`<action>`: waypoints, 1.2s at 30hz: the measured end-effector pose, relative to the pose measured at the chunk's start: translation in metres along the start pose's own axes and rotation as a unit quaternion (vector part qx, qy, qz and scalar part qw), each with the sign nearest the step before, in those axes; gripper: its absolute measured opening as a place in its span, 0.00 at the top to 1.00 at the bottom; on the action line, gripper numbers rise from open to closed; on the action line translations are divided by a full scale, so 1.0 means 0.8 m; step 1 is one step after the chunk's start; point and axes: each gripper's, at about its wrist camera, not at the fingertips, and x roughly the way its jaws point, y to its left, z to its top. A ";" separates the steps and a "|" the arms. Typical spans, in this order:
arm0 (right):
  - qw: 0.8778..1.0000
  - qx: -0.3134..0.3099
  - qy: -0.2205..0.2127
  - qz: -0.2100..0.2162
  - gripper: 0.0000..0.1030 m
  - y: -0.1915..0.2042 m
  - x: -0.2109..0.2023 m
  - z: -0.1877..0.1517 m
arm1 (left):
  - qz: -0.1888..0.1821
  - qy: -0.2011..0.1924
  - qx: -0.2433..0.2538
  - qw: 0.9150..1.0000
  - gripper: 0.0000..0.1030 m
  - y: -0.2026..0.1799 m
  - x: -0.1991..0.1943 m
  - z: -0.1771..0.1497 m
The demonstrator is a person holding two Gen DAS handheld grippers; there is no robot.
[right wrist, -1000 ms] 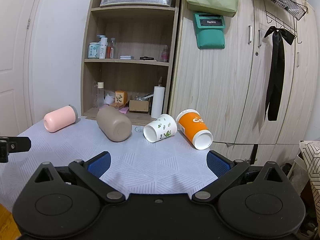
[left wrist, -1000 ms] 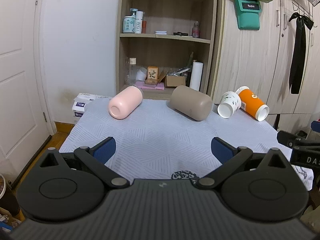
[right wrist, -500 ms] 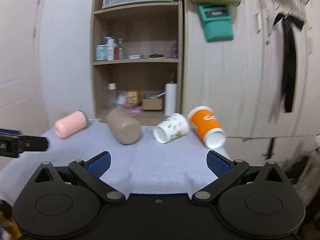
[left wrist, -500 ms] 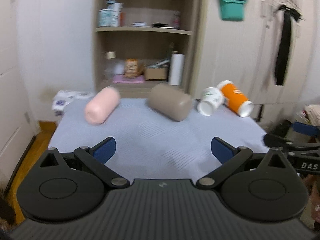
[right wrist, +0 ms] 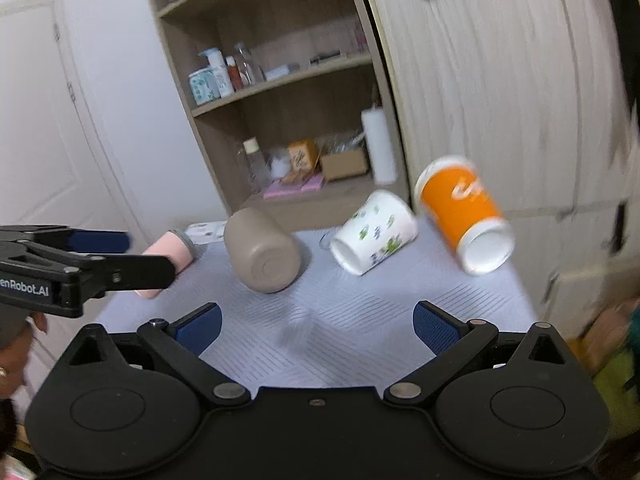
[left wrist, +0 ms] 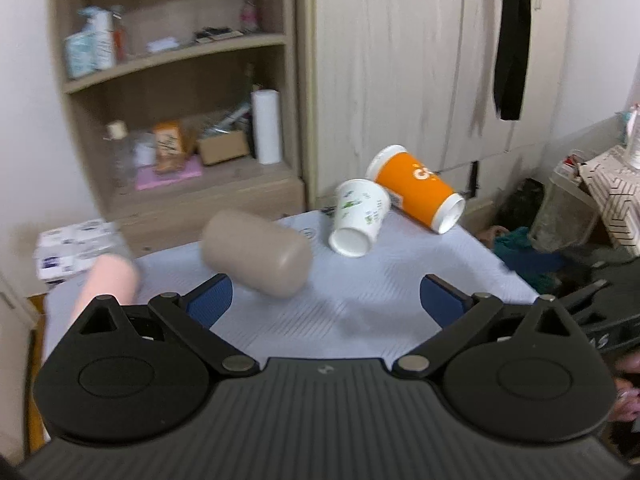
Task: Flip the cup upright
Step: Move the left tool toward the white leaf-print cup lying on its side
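Shelf unit (left wrist: 180, 128) fills the upper left of the left view; wardrobe (left wrist: 420, 80) takes the upper right. Both frames are motion-blurred.

Table (left wrist: 360, 300), under a pale patterned cloth, runs across mid-frame. Four cups lie on their sides along its far half.

Taupe cup (left wrist: 256, 258), centre of the left view, base toward the camera in the right view (right wrist: 262, 256).

Orange cup (left wrist: 418, 188), right of centre, at the table's far right corner, mouth toward the lower right. Right view: (right wrist: 464, 212).

White cup (left wrist: 360, 218), leaf print, just left of the orange cup and close to it; contact cannot be told. Mouth faces the camera. Right view: (right wrist: 374, 234).

Pink cup (left wrist: 106, 288), left edge, partly hidden behind the left gripper's finger.

Left gripper (left wrist: 325, 302): jaws spread wide, holding nothing, above the near table. It also shows at the left edge of the right view (right wrist: 100, 254).

Right gripper (right wrist: 317, 324): jaws wide apart, empty, above the near table.
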 end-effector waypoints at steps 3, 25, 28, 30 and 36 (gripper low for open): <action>0.999 0.037 0.018 0.020 0.00 -0.017 0.029 0.012 | -0.020 0.014 0.016 1.000 0.03 -0.003 0.033 0.027; 0.993 0.118 0.027 -0.009 0.05 -0.056 0.166 0.057 | -0.108 0.114 -0.021 0.987 0.20 0.014 0.240 0.103; 0.992 0.121 0.026 -0.010 0.05 -0.059 0.175 0.057 | -0.120 0.119 -0.034 0.985 0.21 0.021 0.248 0.104; 0.991 0.129 0.026 -0.015 0.05 -0.061 0.181 0.057 | -0.129 0.125 -0.037 0.983 0.25 0.025 0.254 0.105; 0.989 0.145 0.039 -0.012 0.09 -0.064 0.198 0.057 | -0.135 0.149 -0.050 0.978 0.34 0.031 0.271 0.105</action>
